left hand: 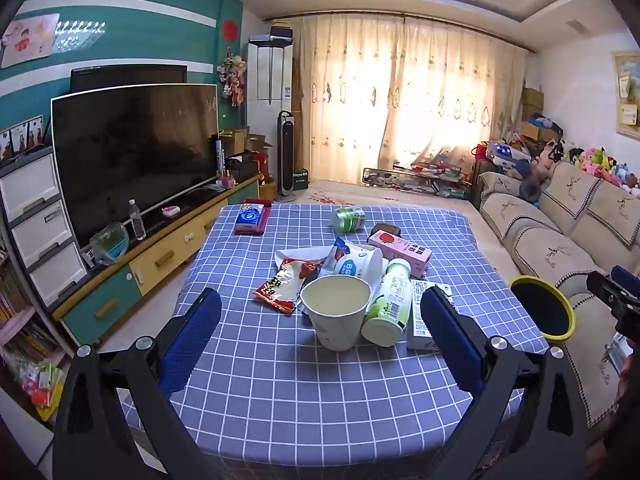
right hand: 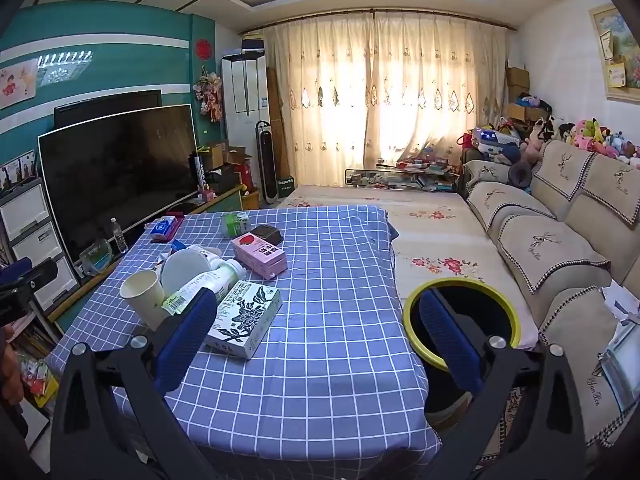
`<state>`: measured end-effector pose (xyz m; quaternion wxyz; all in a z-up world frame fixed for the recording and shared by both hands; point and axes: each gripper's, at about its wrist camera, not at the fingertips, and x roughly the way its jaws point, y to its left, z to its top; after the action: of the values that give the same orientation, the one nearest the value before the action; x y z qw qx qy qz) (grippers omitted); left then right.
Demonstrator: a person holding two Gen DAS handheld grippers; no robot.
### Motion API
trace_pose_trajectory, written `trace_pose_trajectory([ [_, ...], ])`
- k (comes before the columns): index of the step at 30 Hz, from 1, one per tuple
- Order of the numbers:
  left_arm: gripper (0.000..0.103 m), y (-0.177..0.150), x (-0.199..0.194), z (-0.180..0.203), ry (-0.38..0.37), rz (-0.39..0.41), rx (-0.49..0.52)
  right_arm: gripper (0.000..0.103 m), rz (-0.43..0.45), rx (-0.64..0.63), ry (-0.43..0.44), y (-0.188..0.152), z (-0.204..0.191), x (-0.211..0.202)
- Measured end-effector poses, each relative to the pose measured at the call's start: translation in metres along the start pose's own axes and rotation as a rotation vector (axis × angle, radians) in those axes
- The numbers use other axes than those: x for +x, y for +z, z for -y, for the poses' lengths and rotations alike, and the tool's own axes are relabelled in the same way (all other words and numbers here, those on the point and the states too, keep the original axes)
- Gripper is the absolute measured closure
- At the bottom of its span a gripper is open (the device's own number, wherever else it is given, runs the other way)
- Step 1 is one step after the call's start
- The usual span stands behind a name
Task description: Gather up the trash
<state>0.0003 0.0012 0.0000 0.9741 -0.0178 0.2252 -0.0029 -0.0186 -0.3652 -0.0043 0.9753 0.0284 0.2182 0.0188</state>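
Trash lies on the blue checked table (left hand: 280,392): a white paper cup (left hand: 338,312), a green-labelled bottle (left hand: 390,306) on its side, a red snack wrapper (left hand: 282,286), a yoghurt tub (left hand: 358,262), a pink carton (left hand: 400,250), a green can (left hand: 349,219) and a white flowered carton (right hand: 244,318). A yellow-rimmed black bin (right hand: 460,320) stands at the table's right edge. My left gripper (left hand: 320,328) is open and empty, the cup between its fingers' line. My right gripper (right hand: 316,320) is open and empty above the table's right side.
A tissue pack (left hand: 252,218) on a red tray sits at the far left of the table. A TV (left hand: 132,156) and cabinet stand left. A beige sofa (right hand: 560,248) runs along the right. A flowered mat (right hand: 432,248) lies beyond the bin.
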Motion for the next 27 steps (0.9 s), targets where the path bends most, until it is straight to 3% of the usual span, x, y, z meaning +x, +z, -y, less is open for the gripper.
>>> trace_pose_trajectory([
  [27, 0.005, -0.0067, 0.0051, 0.0037, -0.009, -0.031, 0.005, 0.006, -0.026, 0.008, 0.006, -0.0091, 0.0027, 0.0069],
])
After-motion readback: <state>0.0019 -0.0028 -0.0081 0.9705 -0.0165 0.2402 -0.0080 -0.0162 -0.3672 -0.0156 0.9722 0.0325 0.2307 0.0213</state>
